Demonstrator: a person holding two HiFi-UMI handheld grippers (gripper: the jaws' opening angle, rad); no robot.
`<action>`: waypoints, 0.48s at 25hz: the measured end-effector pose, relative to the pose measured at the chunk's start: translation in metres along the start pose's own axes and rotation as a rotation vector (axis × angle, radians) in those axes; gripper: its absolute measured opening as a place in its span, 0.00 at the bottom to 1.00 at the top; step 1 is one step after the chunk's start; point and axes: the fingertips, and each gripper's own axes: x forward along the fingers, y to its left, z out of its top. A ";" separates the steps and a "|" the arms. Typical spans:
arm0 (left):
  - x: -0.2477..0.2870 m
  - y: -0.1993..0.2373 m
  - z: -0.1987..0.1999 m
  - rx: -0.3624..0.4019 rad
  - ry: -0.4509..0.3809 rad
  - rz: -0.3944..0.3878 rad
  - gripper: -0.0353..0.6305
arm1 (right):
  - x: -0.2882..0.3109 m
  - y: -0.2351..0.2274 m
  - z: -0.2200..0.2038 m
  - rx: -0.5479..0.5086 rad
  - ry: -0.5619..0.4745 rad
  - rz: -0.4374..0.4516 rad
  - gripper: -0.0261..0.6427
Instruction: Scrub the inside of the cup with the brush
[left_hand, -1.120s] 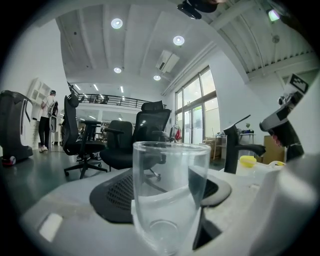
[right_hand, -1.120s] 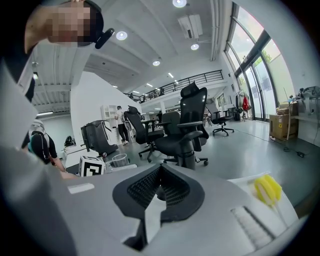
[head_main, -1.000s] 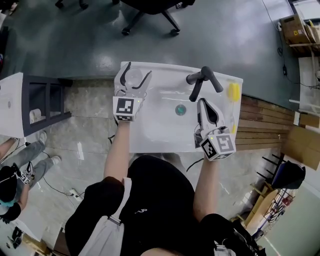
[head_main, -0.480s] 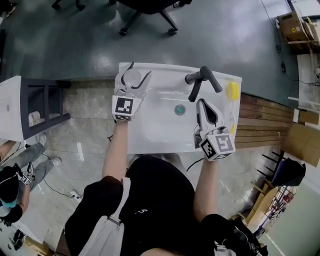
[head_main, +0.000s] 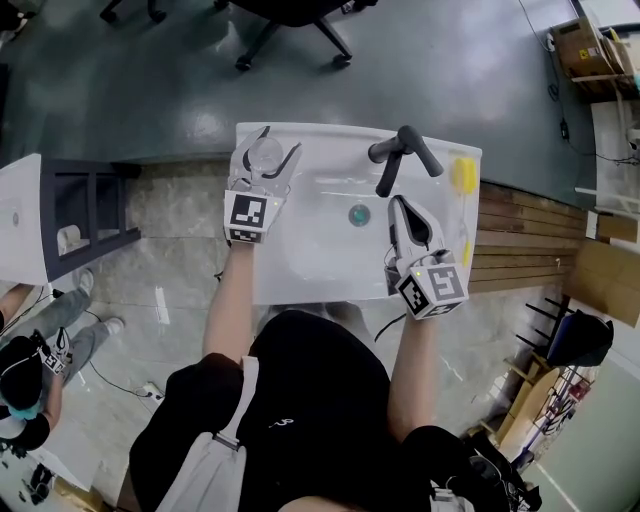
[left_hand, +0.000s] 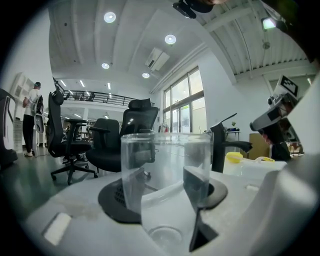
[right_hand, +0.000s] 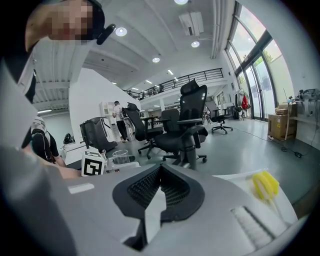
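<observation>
A clear plastic cup (head_main: 264, 155) stands upright on the far left corner of the white sink (head_main: 320, 262). My left gripper (head_main: 281, 140) reaches around it, one jaw on each side, and the jaws are closing on the cup (left_hand: 165, 160); I see no firm press. The yellow brush (head_main: 463, 178) lies on the sink's right rim, past the black faucet (head_main: 402, 155). My right gripper (head_main: 399, 208) hovers shut and empty over the right of the basin, short of the brush (right_hand: 265, 185).
A round drain (head_main: 360, 215) sits mid-basin. A white cabinet (head_main: 40, 215) stands left of the sink, and wooden slats (head_main: 520, 245) lie to its right. An office chair base (head_main: 290, 30) is beyond the sink. A person stands at lower left.
The left jaws have narrowed around the cup. The right gripper stays where it was, still shut.
</observation>
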 end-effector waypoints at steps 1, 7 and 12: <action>-0.002 -0.002 0.000 0.004 0.006 -0.003 0.45 | -0.001 0.001 -0.001 0.001 -0.001 0.001 0.04; -0.015 -0.005 0.004 0.026 0.047 0.013 0.45 | -0.008 0.004 -0.002 0.008 -0.017 -0.005 0.04; -0.032 -0.014 0.012 0.051 0.069 0.026 0.45 | -0.022 -0.002 -0.004 0.020 -0.036 -0.012 0.04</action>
